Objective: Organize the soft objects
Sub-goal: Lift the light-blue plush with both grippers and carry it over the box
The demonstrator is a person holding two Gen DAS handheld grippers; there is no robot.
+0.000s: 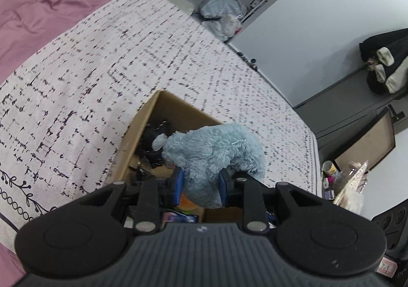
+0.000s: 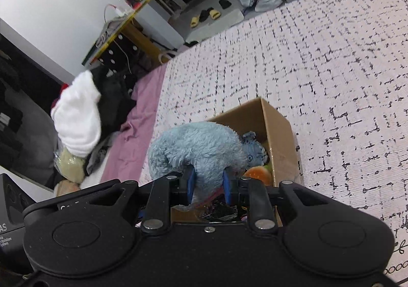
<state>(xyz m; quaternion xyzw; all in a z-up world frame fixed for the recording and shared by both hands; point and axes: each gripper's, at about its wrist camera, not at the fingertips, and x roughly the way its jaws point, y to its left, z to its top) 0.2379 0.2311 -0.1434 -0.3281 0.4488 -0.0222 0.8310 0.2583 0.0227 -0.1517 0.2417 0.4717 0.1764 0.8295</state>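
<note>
A fluffy light-blue plush toy (image 1: 214, 157) hangs over an open cardboard box (image 1: 142, 121) on the bed. My left gripper (image 1: 200, 186) is shut on one end of the plush. My right gripper (image 2: 207, 183) is shut on the other end of the plush (image 2: 199, 149), above the same box (image 2: 278, 118). Inside the box I see black items, an orange soft toy (image 2: 257, 174) and a small blue-grey toy (image 2: 253, 146).
The box sits on a white bedspread with black dashes (image 1: 102, 62). A pink sheet (image 1: 46, 11) lies beside it. A pile of white and black clothes (image 2: 84, 111) is at the bed's edge. Slippers and bags lie on the floor (image 2: 206, 15).
</note>
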